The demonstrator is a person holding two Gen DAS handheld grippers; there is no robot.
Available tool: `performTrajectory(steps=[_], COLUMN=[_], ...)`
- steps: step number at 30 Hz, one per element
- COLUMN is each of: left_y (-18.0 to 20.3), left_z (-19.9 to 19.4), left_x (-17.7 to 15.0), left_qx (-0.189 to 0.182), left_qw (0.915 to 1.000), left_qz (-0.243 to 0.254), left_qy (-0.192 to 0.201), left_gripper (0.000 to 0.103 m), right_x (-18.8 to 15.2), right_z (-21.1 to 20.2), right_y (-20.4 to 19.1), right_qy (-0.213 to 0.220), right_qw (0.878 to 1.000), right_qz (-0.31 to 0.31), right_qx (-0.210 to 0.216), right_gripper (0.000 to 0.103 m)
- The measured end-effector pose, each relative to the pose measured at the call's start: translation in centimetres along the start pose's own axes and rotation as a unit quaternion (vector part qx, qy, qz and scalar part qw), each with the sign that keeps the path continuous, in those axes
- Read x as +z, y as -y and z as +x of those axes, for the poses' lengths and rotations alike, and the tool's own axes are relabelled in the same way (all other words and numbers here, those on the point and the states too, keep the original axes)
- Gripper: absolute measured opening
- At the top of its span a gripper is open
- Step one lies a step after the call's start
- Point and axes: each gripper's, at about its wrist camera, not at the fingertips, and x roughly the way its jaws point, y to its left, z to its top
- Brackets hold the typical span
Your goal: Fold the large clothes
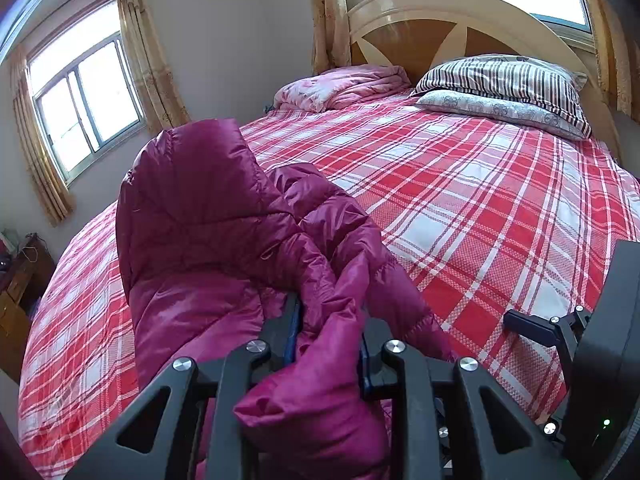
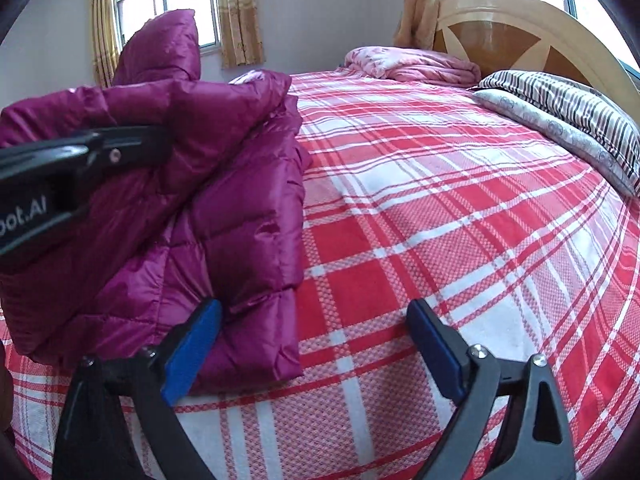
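A magenta puffer jacket (image 1: 208, 232) lies bunched on the red plaid bed (image 1: 460, 208), its hood standing up at the far end. My left gripper (image 1: 328, 344) is shut on a fold of the jacket, which bulges out between the fingers toward the camera. In the right wrist view the jacket (image 2: 192, 208) lies folded at the left, its hem near the bed's front edge. My right gripper (image 2: 312, 344) is open and empty, its left blue pad (image 2: 192, 352) beside the jacket's corner. The left gripper's body (image 2: 60, 172) shows at the left, over the jacket.
A folded pink quilt (image 1: 340, 88) and two stacked pillows (image 1: 508, 88) lie at the wooden headboard (image 1: 440, 24). Windows with yellow curtains (image 1: 80, 92) are on the far walls. A wooden cabinet (image 1: 16, 292) stands at the left of the bed. The right gripper's edge (image 1: 560, 328) shows at right.
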Motion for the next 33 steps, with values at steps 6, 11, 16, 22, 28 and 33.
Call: performTrajectory(steps=[6,11,16,22,28,33], left_y=[1.1,-0.5,-2.9,-6.5,-10.0,-8.3], left_z=[-0.7,-2.2,-5.4,-3.5,1.7,2.9], left_x=[0.4,1.8,2.7,1.8,-1.1,-1.9], left_qx=[0.036,0.032,0.016,0.158,0.117,0.090], left_qw=[0.9982,0.9952,0.9864,0.9764,0.9765,0.9829], left_qz=[0.021,-0.022,-0.078,-0.097,-0.180,-0.160], left_qy=[0.042,0.090,0.144,0.111,0.023,0.014], left_gripper=[0.060,0.070,0.075,0.087,0.087,0.088], right_x=[-0.2,-0.3,-0.3,-0.3,-0.2,1.4], right_z=[0.3,0.2,0.4,0.4,0.2,-2.7], right_y=[0.1,-0.2,0.0,-0.1,0.2,1.9], right_qy=[0.002,0.003,0.003,0.003,0.004,0.052], right_qw=[1.000,1.000,1.000,1.000,1.000,0.998], right_qz=[-0.001,-0.003,-0.003,-0.004,0.004,0.035], right_qx=[-0.003,-0.008,-0.007,-0.008,0.002,-0.005], right_gripper=[0.099,0.099,0.100,0.100,0.100,0.087])
